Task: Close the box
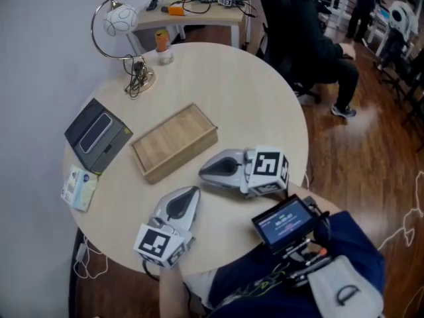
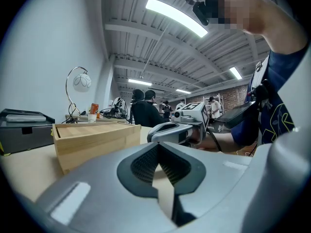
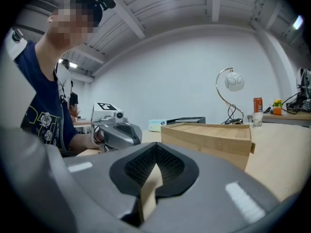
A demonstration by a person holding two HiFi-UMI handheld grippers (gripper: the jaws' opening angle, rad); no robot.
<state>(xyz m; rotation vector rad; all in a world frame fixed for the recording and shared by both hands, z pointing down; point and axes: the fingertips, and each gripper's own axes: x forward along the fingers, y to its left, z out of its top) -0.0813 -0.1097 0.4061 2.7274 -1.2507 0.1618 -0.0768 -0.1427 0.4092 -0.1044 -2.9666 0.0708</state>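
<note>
We record both grippers resting on the round table (image 1: 265, 111), with the wooden box (image 1: 175, 142) beyond them near the table's middle.

1. Wooden box: it lies flat with its lid down on the body. Its long near side faces both grippers.
2. Left gripper (image 1: 193, 191): it rests near the table's near edge. The left gripper view (image 2: 158, 153) shows the fingers (image 2: 141, 165) pressed fully together with nothing between them. The tips aim far and slightly right, toward the box's near side. A strip of bare table separates them from it.
3. Right gripper (image 1: 202, 171): it lies on the right of the left gripper, tips pointing left. The right gripper view (image 3: 156, 154) shows its fingers (image 3: 138, 166) likewise closed and empty. The tips sit close to the near side of the box but apart from it.
4. Surroundings: a grey device (image 1: 97, 135) lies left of the box, and a desk lamp (image 1: 119, 22) stands at the far edge.
</note>
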